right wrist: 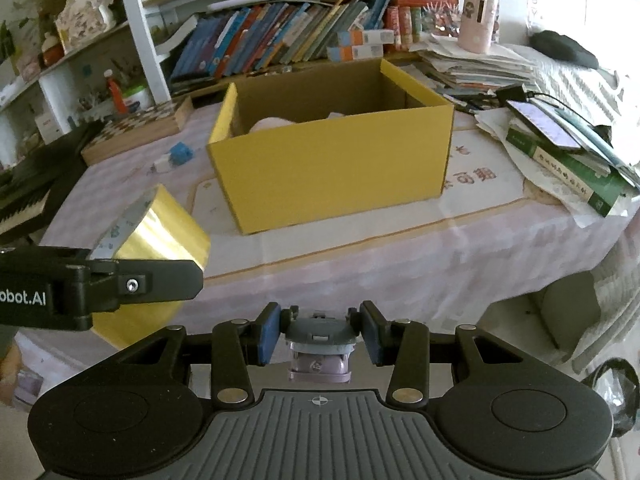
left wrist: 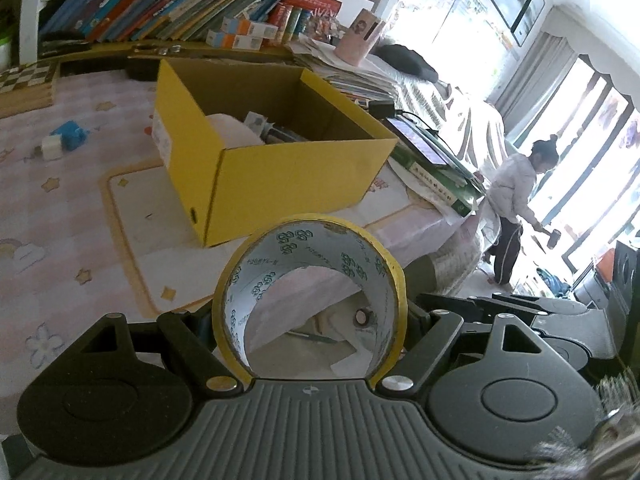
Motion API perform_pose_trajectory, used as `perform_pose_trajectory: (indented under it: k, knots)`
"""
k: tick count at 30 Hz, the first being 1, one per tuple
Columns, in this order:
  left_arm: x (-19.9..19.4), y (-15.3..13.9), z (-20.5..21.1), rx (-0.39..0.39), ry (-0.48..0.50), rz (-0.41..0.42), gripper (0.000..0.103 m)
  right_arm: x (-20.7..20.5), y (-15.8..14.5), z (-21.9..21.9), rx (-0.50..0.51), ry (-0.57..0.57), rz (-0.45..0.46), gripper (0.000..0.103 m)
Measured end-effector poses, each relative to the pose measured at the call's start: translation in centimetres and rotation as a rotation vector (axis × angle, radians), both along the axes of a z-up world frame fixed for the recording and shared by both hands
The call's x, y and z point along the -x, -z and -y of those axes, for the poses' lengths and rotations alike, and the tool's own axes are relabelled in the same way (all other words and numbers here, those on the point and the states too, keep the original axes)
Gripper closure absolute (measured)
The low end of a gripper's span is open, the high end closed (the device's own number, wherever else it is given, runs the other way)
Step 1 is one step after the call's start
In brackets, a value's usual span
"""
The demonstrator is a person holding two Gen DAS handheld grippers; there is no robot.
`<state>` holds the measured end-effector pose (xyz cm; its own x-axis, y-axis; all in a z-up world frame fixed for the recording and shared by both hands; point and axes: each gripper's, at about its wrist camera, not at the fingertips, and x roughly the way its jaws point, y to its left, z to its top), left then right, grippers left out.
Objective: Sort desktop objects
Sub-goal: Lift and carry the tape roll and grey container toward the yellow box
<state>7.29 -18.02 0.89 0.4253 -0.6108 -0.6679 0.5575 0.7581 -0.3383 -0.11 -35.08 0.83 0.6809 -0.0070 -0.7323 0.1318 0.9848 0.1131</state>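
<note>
Leaning books, chessboard

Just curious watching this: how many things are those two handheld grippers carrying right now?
2. A yellow roll of tape sits in the left gripper; a small grey-and-lilac plastic gadget in the right gripper. Neither has reached the yellow cardboard box.

The left wrist view is taken from just behind the left gripper, angled down across the desk toward the yellow cardboard box, which is seen corner-on and near, with a window at far right. The right wrist view is taken from behind the right gripper, angled down, the same box faced more squarely from slightly farther back. Box, bookshelf and pink tablecloth are shared by both; the left gripper is caught at the right view's left edge.
</note>
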Motion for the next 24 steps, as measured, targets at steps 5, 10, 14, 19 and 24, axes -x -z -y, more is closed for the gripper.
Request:
perform_pose_trajectory:
  k: [5,10,14,19,24]
  knots:
    - [-0.6,-0.4,2.4,-0.011,-0.008,0.021,0.023,-1.1,-0.2,2.1,-0.01,-0.022,0.013,0.06]
    - [-1.3,-1.4,3.9,-0.025,-0.047,0.072,0.023,-2.5,-0.6,4.0,-0.019,-0.053,0.046,0.06]
    - [-2.4,-2.7,4.8,-0.016,-0.085,0.11,0.023,-3.8,-1.2,5.1,-0.011,-0.108,0.081,0.06]
    - [-3.8,-4.7,5.7,0.006,-0.138,0.174,0.023,-5.8,-2.7,6.4,-0.004,-0.165,0.143,0.06]
    - [-5.3,-6.4,6.8,0.004,-0.178,0.239,0.023,-8.0,-4.7,7.6,0.008,-0.215,0.226,0.06]
